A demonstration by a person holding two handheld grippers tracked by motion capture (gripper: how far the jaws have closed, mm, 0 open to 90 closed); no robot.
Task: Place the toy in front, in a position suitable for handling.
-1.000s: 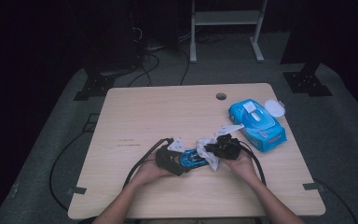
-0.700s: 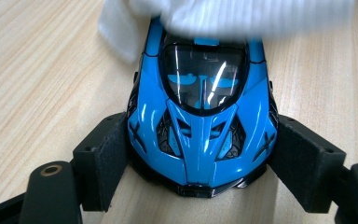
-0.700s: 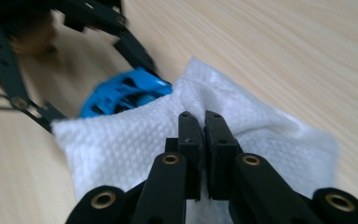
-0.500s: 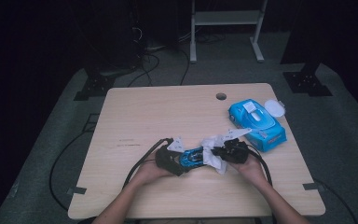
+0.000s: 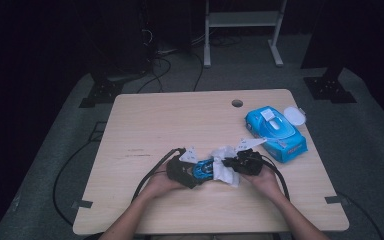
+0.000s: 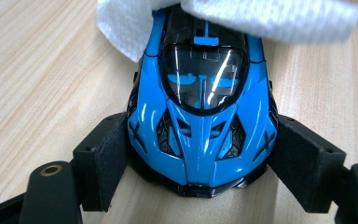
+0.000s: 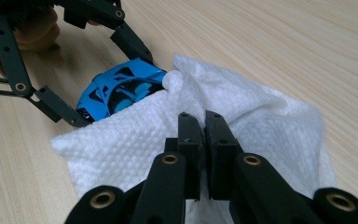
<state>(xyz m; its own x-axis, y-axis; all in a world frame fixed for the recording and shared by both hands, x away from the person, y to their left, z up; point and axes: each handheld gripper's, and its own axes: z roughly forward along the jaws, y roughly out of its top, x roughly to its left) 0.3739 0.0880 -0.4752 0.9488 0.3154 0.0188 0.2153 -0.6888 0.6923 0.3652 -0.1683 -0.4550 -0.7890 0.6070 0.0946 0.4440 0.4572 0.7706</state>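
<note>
A small blue toy car [image 5: 203,169] stands on the wooden table [image 5: 180,125] near its front edge. My left gripper [image 5: 182,172] is shut on it: in the left gripper view its pads [image 6: 105,158] press both sides of the car [image 6: 200,107] at the near end. My right gripper [image 5: 245,162] is shut on a white wipe [image 5: 226,167]. In the right gripper view the jaws [image 7: 204,126] pinch a fold of the wipe [image 7: 261,116], which lies over the car's [image 7: 121,88] far end. That same wipe [image 6: 261,18] covers the top of the car in the left gripper view.
A blue pack of wipes [image 5: 275,132] with its white lid [image 5: 294,115] flipped open lies at the right of the table. A cable hole [image 5: 237,103] sits near the far edge. Black cables trail from both grippers toward the person.
My right gripper with the wipe has shifted slightly toward the near edge and onto the car. The left gripper and the car have stayed put.
</note>
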